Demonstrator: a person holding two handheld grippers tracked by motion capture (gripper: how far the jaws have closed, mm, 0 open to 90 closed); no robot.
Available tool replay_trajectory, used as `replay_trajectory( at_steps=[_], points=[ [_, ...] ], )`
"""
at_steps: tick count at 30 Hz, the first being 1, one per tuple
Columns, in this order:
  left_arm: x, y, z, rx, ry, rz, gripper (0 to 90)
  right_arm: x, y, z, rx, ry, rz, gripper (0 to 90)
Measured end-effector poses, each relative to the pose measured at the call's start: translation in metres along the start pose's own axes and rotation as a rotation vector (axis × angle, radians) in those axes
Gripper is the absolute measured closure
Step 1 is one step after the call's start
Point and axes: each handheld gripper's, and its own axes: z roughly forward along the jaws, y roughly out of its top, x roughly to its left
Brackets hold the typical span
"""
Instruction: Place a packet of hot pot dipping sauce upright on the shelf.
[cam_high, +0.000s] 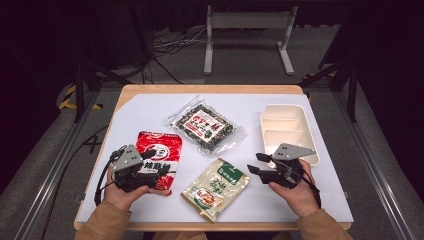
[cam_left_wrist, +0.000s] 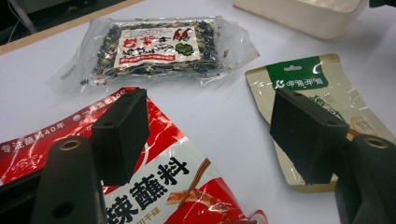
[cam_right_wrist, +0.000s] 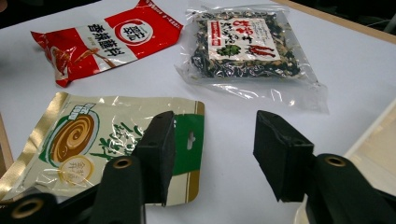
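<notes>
Cream divided tray (cam_high: 306, 116) with bare compartments, beside three packets.

The table (cam_high: 150, 107) is seen from above and in front-down by the high view, at a distance. The left gripper view is set low and close over the red packet (cam_left_wrist: 154, 172); the right gripper view likewise over the beige packet (cam_right_wrist: 93, 135). The clear packet (cam_high: 205, 125) is shared by all three views.

My sleeves (cam_high: 107, 222) are tan. Each black gripper, left (cam_high: 150, 161) and right (cam_high: 255, 163), carries a grey three-cornered plate (cam_high: 292, 150), brass-ringed screw holes and a black cable (cam_high: 102, 176).
</notes>
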Motion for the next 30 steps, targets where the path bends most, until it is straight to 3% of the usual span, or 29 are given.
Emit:
replay_trajectory(
  at_steps=[7,14,23,30],
  points=[
    [0.003,-0.001,-0.002,0.004,0.008,-0.021,28.7,-0.003,0.019,0.000,-0.012,0.030,0.018,43.1],
    [0.002,-0.001,-0.002,0.009,0.000,-0.015,28.4,-0.001,0.031,0.011,0.041,0.044,0.024,39.1],
    [0.003,-0.002,-0.003,0.007,-0.001,-0.024,28.4,0.003,0.038,0.023,0.071,0.058,0.025,37.8],
    [0.001,-0.003,-0.001,0.023,0.002,-0.014,28.2,0.004,0.039,0.034,0.138,0.058,0.035,37.2]
  ],
)
